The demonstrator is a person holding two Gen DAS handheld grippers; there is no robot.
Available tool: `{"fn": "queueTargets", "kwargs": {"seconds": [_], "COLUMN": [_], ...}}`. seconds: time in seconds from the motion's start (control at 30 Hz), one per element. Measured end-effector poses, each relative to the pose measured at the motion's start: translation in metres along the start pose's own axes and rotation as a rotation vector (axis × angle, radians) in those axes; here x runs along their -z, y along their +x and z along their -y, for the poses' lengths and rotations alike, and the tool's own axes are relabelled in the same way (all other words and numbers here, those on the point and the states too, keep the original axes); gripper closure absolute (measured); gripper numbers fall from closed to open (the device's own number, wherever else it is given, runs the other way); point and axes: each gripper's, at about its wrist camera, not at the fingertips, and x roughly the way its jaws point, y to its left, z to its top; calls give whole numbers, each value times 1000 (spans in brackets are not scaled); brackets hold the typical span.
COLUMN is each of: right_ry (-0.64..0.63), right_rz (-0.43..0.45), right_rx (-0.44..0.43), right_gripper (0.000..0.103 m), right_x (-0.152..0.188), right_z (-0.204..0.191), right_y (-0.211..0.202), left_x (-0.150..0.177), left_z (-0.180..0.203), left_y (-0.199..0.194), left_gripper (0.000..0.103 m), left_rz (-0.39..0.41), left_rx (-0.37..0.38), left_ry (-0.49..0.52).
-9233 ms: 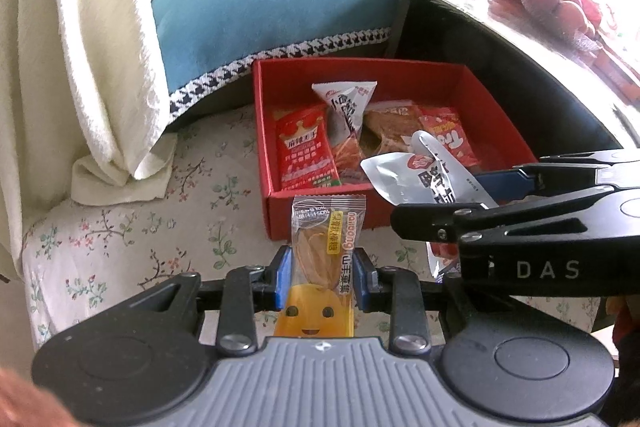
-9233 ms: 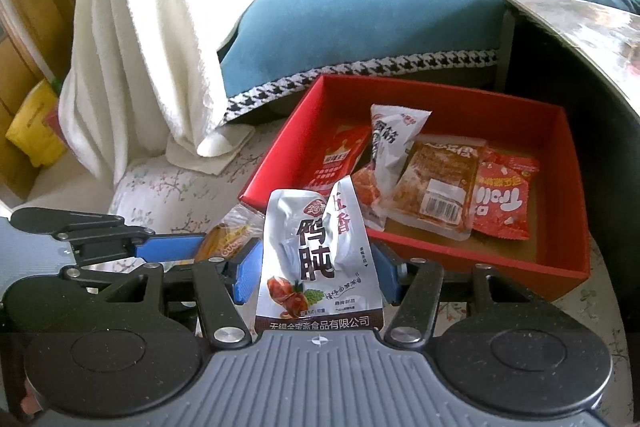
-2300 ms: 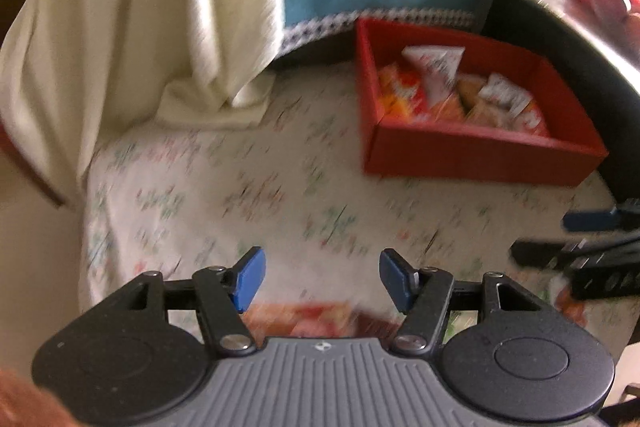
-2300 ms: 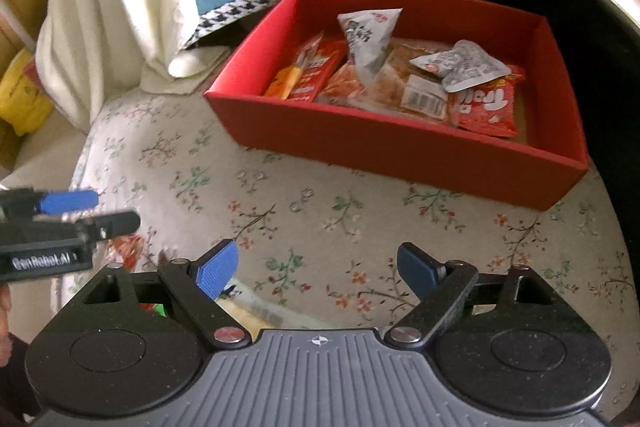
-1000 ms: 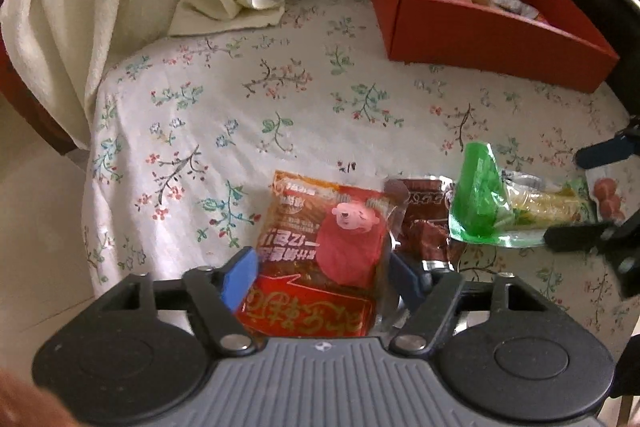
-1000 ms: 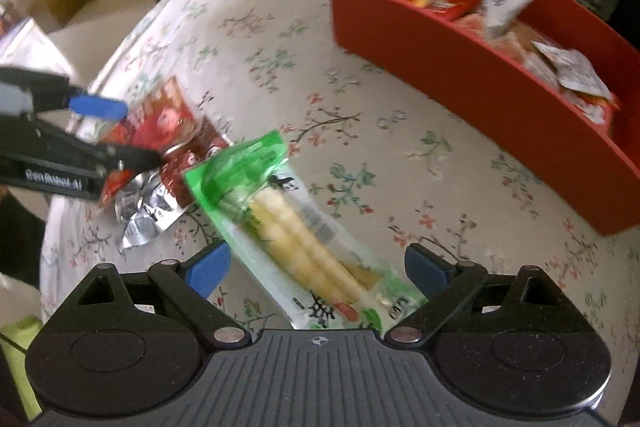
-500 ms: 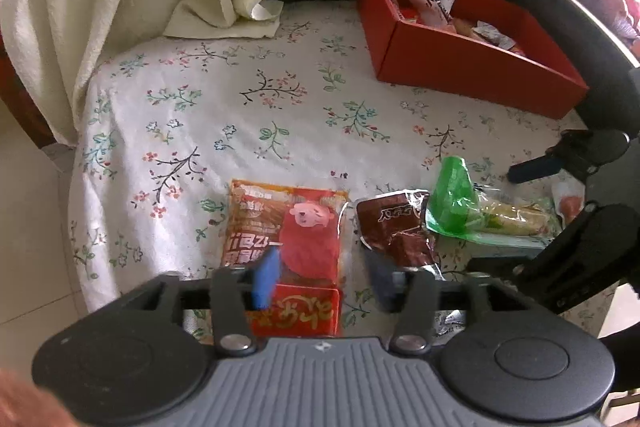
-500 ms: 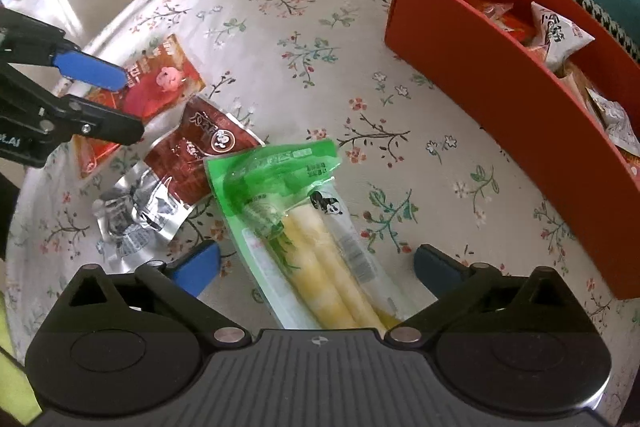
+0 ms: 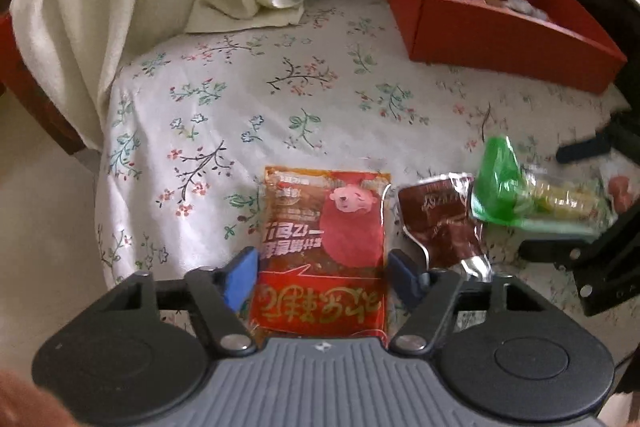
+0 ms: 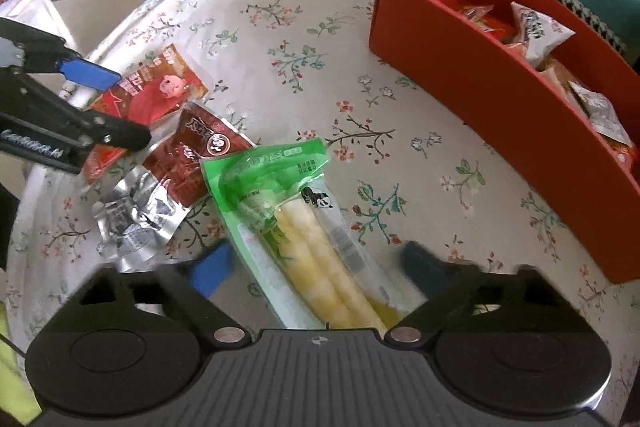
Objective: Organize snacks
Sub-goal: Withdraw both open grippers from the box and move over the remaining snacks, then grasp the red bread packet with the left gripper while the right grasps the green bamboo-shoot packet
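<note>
Red box (image 10: 500, 99) of snack packets (image 10: 536, 31); left tongs (image 9: 320, 273) opening, right tongs (image 10: 316, 267) closing, both ungripped.

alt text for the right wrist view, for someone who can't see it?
The right gripper straddles a green bamboo shoot packet on a floral tablecloth, its jaws closing but not yet touching it. To the left, a dark red packet, a silver packet and the left gripper over a red packet; a red box of snacks at right.
</note>
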Motion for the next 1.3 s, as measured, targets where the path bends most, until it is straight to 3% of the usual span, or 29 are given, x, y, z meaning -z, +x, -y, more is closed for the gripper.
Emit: {"fn": "queueTargets", "kwargs": {"seconds": [0.03,0.13,0.3,0.5,0.6,0.7,0.87,0.9,0.93,1.0,1.13,1.2,1.23,1.27,1.3], "right_ry": [21,83,136,202,239,272,270,255,245,245,261,264,235,229,235], "right_rz": [2,4,10,31,48,68,56,57,61,71,36,-31,-11,-9,-5], "right_rx": [-7,-20,-35,-27,-34,-52,-52,-42,-22,9,15,58,75,84,71], "right_gripper": [32,43,51,54,70,74,65,54,32,12,12,13,14,16,25], "right_x": [0,0,1,4,3,1,3,2,1,1,0,4,5,4,5], "right_z": [3,12,15,23,29,37,37,36,35,36,43,43,38,35,34], "right_y": [-4,-9,-16,-23,-27,-32,-20,-21,-22,-25,-15,3,3,2,1], "left_x": [-1,-2,-7,-8,-8,-12,-13,-13,-14,-14,-14,-15,-15,-15,-15], "left_z": [-1,0,5,-1,-6,-8,-5,-5,-5,-6,-8,-7,-7,-7,-6], "left_y": [0,-2,-12,-16,-16,-19,-17,-16,-15,-16,-14,-11,-10,-10,-11], "left_gripper": [43,43,43,44,44,44,44,44,44,44,44,43,43,43,43], "left_rz": [-2,-5,37,50,51,69,64,61,58,59,54,41,36,36,39], "left_rx": [1,4,22,33,39,50,49,50,50,52,64,68,72,76,81], "left_ry": [-8,-18,-23,-46,-69,-87,-79,-78,-80,-87,-95,-97,-98,-97,-95]}}
